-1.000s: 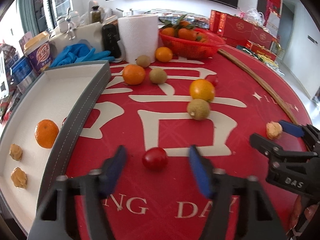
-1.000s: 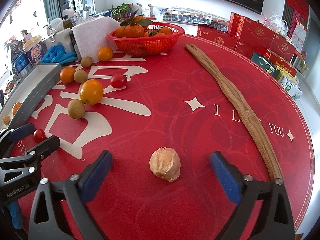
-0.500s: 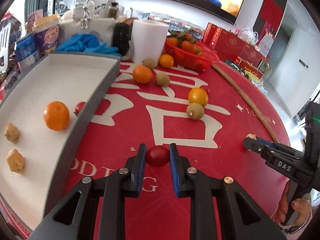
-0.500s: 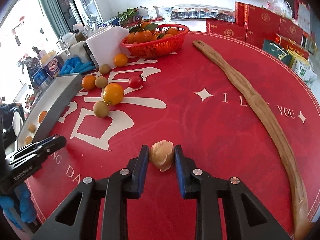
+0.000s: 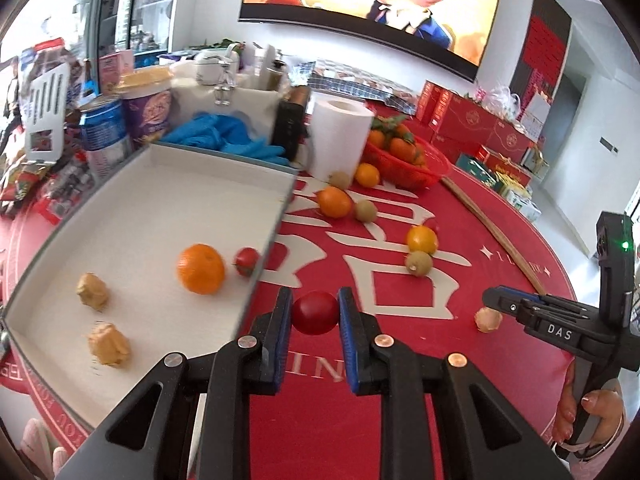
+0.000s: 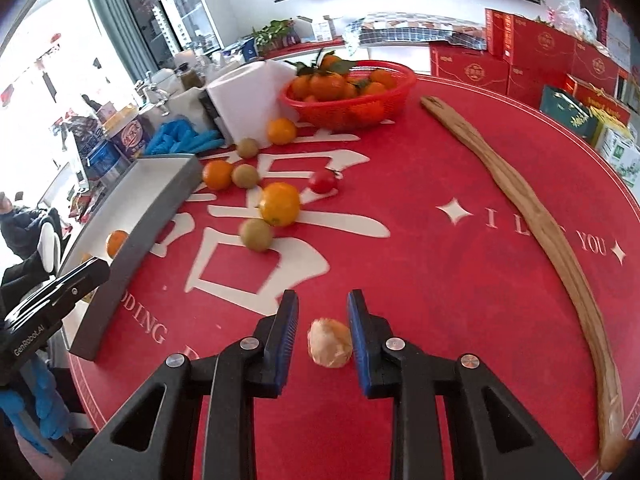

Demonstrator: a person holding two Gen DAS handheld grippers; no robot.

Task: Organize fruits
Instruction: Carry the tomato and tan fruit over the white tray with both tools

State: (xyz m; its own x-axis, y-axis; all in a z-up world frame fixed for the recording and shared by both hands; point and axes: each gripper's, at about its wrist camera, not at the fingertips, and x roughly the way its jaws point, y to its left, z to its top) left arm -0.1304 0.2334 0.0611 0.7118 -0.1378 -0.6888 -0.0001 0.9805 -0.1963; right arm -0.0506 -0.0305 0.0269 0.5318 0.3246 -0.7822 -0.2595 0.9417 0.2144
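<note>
Your tray (image 5: 132, 216) already holds a tangerine (image 5: 201, 268), a cherry tomato (image 5: 246, 261) against its near wall, and two pale walnut-like lumps (image 5: 93, 290), so the sorting is under way but far from finished. Out on the red tablecloth (image 6: 420, 264) there's plenty left: a large orange (image 6: 279, 204), a couple of tangerines, several kiwis (image 6: 256, 234), and a lone tomato (image 6: 322, 181) further back. The red basket of tangerines (image 6: 352, 96) sits at the far side, and whether it counts as part of the job I can't say.

Now the hands. Your left gripper (image 5: 311, 312) is clamped on a red tomato (image 5: 315, 312), both blue pads pressing its sides, and it hangs right beside the tray's edge, a short hop from going in. Your right gripper (image 6: 322, 326) has its jaws drawn in around a walnut (image 6: 330, 343); the right-hand pad touches it, but the left seems to show a sliver of gap, so the hold looks light. That one is well apart from the tray.
</note>
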